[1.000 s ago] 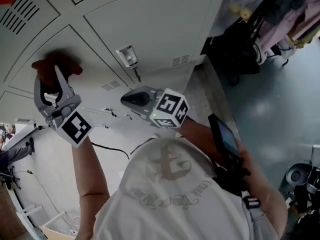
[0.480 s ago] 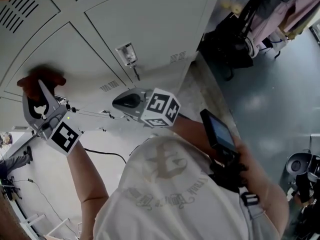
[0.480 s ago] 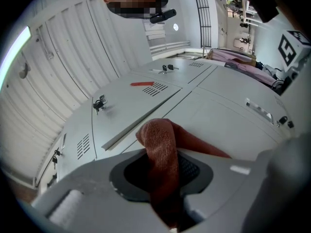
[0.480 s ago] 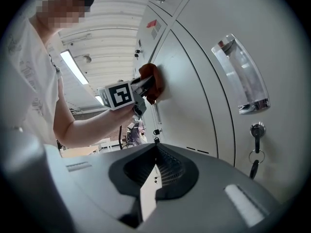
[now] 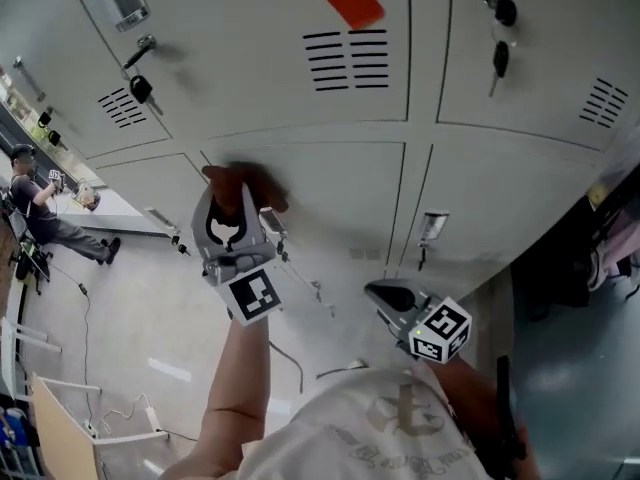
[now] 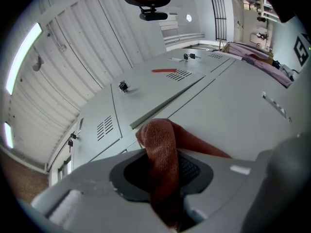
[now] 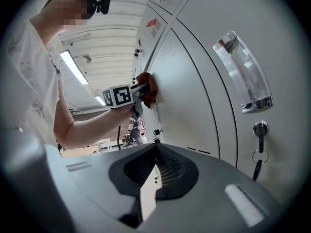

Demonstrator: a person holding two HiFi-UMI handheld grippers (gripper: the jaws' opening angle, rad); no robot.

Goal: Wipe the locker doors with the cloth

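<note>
My left gripper is shut on a red-brown cloth and holds it against a grey locker door, near that door's upper left corner. In the left gripper view the cloth bulges out between the jaws and its far end lies on the door. My right gripper hangs lower, in front of the same door and just under its metal handle; its jaws are together with nothing in them. The right gripper view shows the cloth on the door and the handle.
A key hangs in the lock below the handle. The upper lockers carry keys and vent slots. A person sits far off at the left. Cables lie on the floor; clothes hang at the right.
The head view has swung up onto the upper lockers. My left gripper has slid the cloth along the door, away from the handle. The right gripper stays near the handle.
</note>
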